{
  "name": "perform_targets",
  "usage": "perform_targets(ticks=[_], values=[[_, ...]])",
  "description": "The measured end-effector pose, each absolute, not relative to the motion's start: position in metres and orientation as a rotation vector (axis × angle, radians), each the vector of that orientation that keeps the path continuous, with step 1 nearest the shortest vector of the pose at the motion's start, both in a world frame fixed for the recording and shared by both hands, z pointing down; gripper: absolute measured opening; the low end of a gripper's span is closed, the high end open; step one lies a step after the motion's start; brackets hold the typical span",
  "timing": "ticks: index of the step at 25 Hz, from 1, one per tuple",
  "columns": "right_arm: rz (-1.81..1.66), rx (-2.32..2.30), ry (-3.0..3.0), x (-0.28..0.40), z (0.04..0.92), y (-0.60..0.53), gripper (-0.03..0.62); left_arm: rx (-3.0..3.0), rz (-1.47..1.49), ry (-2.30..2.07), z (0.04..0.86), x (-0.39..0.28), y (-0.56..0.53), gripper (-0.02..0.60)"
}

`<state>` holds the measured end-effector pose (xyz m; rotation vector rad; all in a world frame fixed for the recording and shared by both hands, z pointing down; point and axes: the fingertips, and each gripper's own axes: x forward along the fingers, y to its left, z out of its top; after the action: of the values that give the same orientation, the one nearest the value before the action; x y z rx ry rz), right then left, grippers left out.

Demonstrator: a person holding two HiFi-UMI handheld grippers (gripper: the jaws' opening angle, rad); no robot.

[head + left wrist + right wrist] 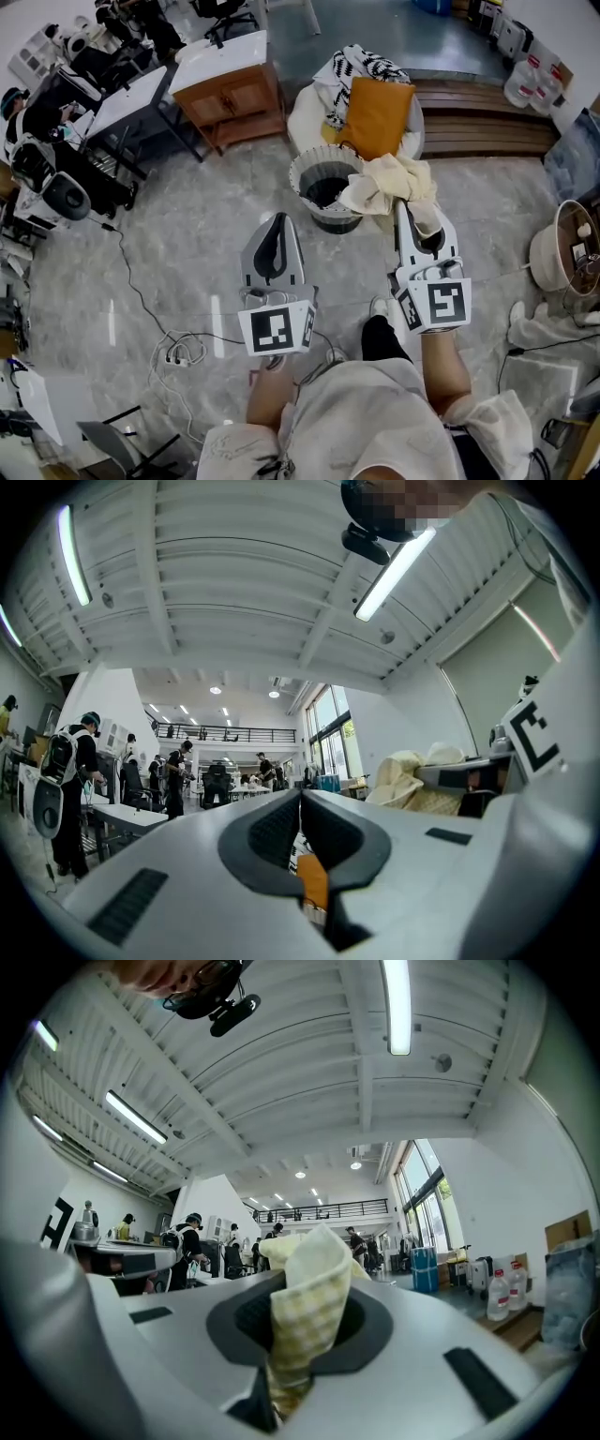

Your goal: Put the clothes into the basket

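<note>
A pale yellow checked cloth (386, 182) hangs from my right gripper (404, 204), which is shut on it; the cloth drapes over the right rim of the white laundry basket (307, 171). In the right gripper view the cloth (308, 1309) is pinched between the jaws of the right gripper (305, 1290). My left gripper (276, 221) hovers just in front of the basket, shut and holding nothing; its jaws meet at the tip (300, 797). An orange garment (377, 114) and a black-and-white patterned cloth (364, 64) lie on a white cushion behind the basket.
A wooden cabinet (231, 97) stands to the back left of the basket. Wooden steps (480, 118) run at the back right. A power strip with cables (178, 353) lies on the floor at left. A round tub (555, 251) sits at the right edge. People stand at desks (56, 103).
</note>
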<state>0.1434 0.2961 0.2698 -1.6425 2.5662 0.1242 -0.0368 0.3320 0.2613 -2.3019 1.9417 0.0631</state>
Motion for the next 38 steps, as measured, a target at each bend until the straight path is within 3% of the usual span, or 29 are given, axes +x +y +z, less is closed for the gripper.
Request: perform_targets(ticks=[23,38], values=[[0.265,-1.597,2.606,0.247,0.268,0.130,0.041,-2.291,0.027,1.968,0.262,0.087,0.162,0.006],[0.368,-1.485,2.673,0.229,0.278,0.086,0.044,-2.235,0.029,2.042,0.275,0.088,0.121,0.006]])
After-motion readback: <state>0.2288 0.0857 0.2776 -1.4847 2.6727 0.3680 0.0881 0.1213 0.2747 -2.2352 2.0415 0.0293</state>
